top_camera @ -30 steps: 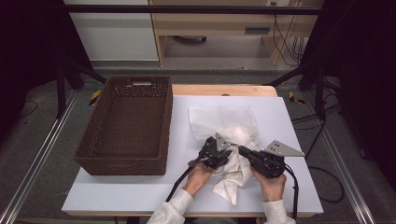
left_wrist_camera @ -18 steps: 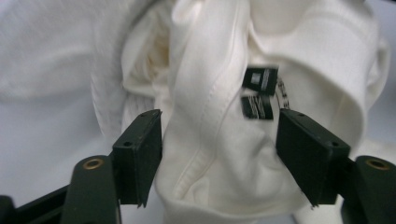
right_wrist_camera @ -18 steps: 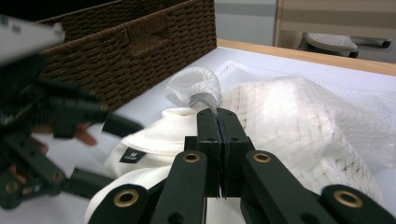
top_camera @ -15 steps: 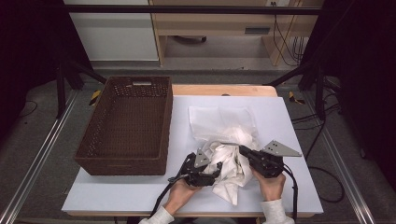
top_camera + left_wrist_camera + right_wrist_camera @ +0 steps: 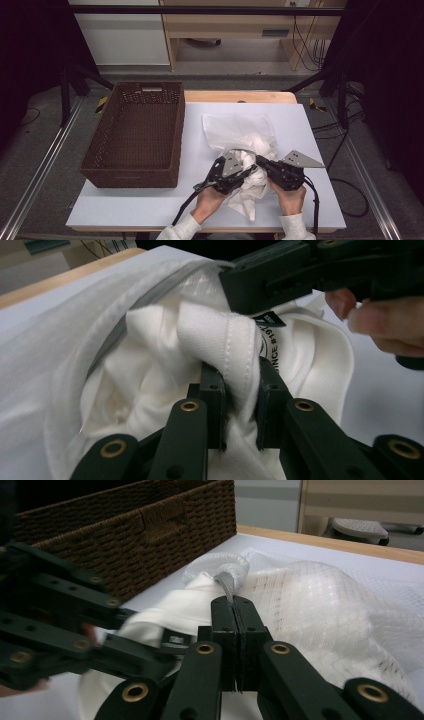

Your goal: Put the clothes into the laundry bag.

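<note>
Left tongs [image 5: 239, 405]: just closed, pinching the white cotton garment's [image 5: 210, 340] thick hem.
Right tongs [image 5: 233, 615]: pressed together on the translucent mesh bag's [image 5: 320, 605] rim.
Garment: counter [image 5: 150, 210] at 6 o'clock, half inside bag.
Advice: hold rim steady, push deeper.
Woven brown basket [image 5: 135, 135]: 9 o'clock.

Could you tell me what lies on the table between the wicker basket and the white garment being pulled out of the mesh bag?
Nothing: in the high view, only bare white table separates the basket from the garment and mesh bag.
</note>
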The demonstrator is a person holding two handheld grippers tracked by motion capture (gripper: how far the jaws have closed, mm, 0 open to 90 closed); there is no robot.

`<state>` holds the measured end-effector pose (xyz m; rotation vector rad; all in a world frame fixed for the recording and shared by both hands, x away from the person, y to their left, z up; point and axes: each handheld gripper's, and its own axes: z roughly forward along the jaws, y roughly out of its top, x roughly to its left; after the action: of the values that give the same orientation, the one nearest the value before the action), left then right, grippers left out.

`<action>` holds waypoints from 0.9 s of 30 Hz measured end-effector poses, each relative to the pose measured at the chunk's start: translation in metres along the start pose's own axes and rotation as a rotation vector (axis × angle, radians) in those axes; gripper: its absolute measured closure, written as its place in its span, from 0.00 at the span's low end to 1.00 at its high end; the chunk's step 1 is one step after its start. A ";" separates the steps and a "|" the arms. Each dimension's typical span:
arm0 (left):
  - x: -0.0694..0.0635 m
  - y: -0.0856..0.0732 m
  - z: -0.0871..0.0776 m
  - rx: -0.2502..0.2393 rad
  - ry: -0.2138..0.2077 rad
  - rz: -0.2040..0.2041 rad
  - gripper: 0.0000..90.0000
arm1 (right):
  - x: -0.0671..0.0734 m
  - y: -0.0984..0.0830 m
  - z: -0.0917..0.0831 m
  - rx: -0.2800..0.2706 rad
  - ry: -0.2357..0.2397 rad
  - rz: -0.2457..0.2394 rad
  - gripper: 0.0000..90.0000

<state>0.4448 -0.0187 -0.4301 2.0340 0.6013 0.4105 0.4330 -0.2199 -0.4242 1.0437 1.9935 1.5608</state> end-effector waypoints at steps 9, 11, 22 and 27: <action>0.013 -0.005 0.042 0.075 0.067 -0.052 0.85 | -0.001 0.002 -0.006 -0.020 0.018 0.012 0.99; 0.012 -0.005 0.041 0.072 0.070 -0.041 0.83 | -0.002 0.000 -0.005 -0.015 0.017 0.019 0.99; 0.017 -0.007 -0.025 -0.001 0.036 0.000 0.37 | -0.004 -0.003 -0.002 0.021 -0.024 0.000 0.99; 0.028 -0.012 -0.060 -0.003 0.062 0.010 0.36 | -0.004 -0.004 -0.001 0.025 -0.027 0.000 0.99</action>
<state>0.4339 0.0444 -0.4096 2.0280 0.6282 0.4816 0.4336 -0.2240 -0.4278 1.0689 1.9998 1.5175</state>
